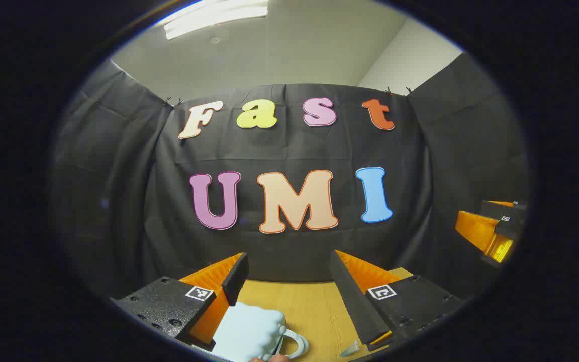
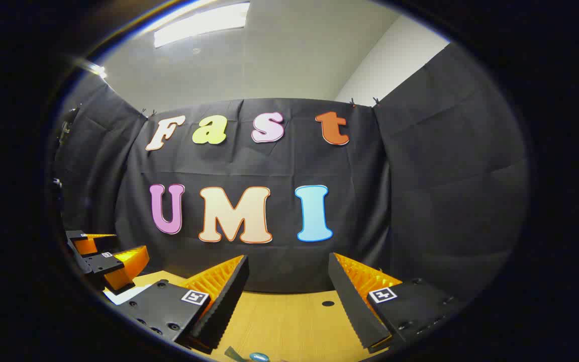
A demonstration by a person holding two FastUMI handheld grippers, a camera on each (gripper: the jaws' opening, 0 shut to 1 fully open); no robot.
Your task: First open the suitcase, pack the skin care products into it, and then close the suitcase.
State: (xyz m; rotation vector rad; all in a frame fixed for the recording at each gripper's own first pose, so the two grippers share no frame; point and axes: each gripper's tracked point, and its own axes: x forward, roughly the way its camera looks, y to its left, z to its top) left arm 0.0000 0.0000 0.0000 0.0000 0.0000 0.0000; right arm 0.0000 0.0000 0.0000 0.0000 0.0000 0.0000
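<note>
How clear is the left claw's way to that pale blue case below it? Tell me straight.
Probably clear. The left claw is open above the wooden table, and the pale blue case sits just below its fingers, with nothing visible between them.

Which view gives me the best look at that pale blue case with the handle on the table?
The left gripper view: the pale blue case sits low between the left gripper's open fingers, its handle toward the camera, cut off by the image edge. The right gripper view gives no clear look at it.
</note>
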